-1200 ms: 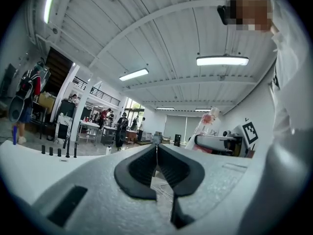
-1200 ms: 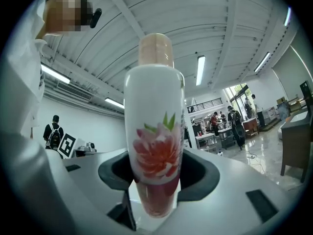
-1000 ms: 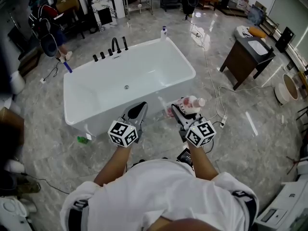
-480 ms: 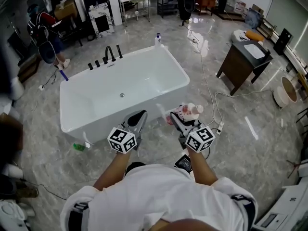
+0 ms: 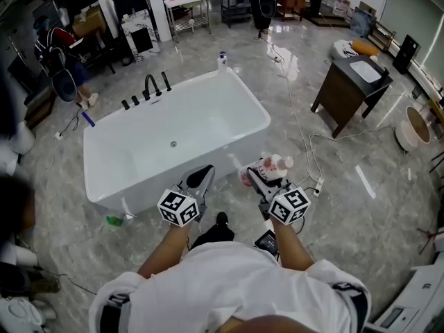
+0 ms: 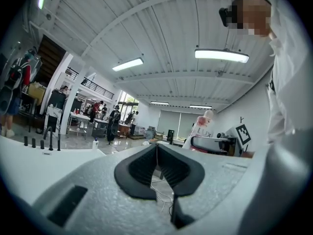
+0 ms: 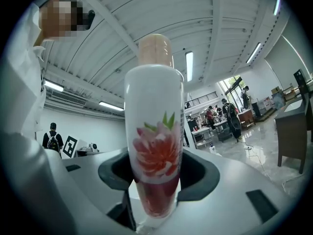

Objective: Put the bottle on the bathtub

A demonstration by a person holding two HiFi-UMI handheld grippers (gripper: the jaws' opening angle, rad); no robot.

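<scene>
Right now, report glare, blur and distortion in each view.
Head view: sharp, wide-angle bowing at the edges, bright glare on the polished floor past the bathtub. Left gripper view: strong fisheye, black vignette corners, ceiling light blown out. Right gripper view: same fisheye; the close bottle bulges but stays sharp.

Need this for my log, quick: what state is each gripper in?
Left gripper: shut, empty.
Right gripper: shut on the bottle.
</scene>
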